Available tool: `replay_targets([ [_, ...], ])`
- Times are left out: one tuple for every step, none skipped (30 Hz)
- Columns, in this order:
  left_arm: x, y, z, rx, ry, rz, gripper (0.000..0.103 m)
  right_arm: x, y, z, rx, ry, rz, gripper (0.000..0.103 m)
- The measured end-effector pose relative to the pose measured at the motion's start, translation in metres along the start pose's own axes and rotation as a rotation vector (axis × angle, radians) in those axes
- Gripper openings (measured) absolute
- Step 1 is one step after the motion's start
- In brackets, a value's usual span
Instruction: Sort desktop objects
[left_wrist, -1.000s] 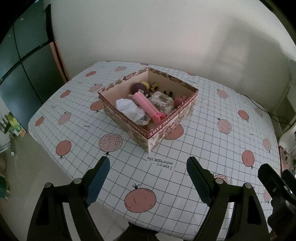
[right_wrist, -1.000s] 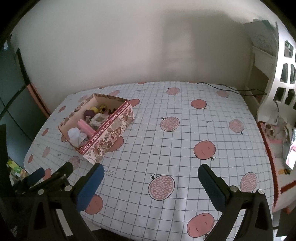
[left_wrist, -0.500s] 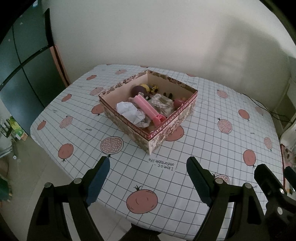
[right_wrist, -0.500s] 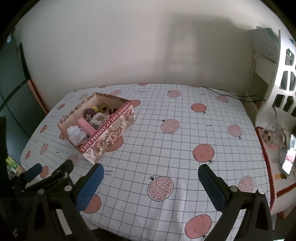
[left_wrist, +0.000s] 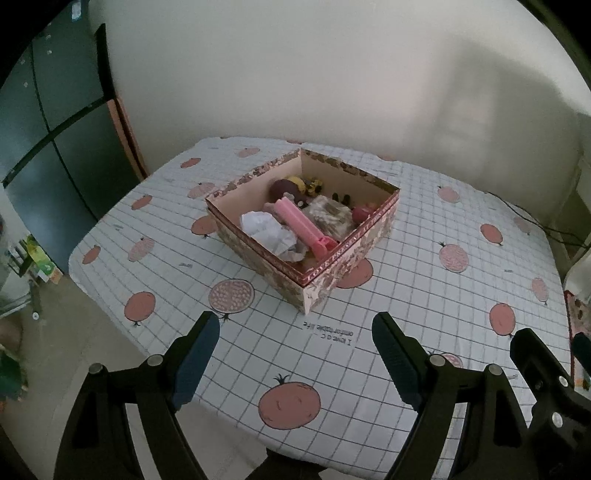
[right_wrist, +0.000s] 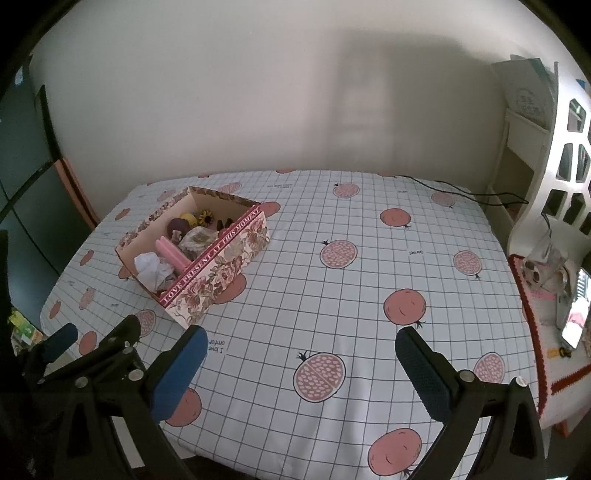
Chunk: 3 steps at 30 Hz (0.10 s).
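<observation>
The left gripper (left_wrist: 291, 354) hung above the near edge of the table (left_wrist: 424, 295), jaws spread wide and holding nothing; ahead of it and slightly to its right sat the floral box (left_wrist: 332, 273), already filled, a crumpled paper (left_wrist: 267, 232) nearest, a pink stick (left_wrist: 303, 223) slanting beside it, probably dropped in loosely rather than arranged; the right gripper (right_wrist: 299, 354) waited to the right of the box, its jaws equally wide and empty, over bare cloth; with nothing loose on the cloth, sorting looked finished, which likely explained both tools idling back.
</observation>
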<state>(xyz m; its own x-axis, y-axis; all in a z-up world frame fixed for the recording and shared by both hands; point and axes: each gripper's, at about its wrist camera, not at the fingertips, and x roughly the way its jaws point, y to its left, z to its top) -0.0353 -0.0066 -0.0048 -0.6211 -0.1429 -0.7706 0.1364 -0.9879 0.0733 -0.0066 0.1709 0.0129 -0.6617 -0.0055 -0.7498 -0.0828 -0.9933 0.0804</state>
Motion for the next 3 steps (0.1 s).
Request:
replay_targets([
  [-0.0001, -0.0003, 0.0001, 0.001, -0.001, 0.008, 0.085, 0.0001, -0.0001, 0.0002, 0.0, 0.001, -0.001, 0.103],
  [-0.0001, -0.0006, 0.0004, 0.003, -0.002, 0.015, 0.085, 0.0, 0.0004, 0.0003, -0.001, 0.001, -0.001, 0.103],
  [-0.0005, -0.0005, 0.0003, 0.003, -0.002, 0.019, 0.085, 0.0, 0.0007, 0.0003, -0.001, 0.0, -0.001, 0.103],
])
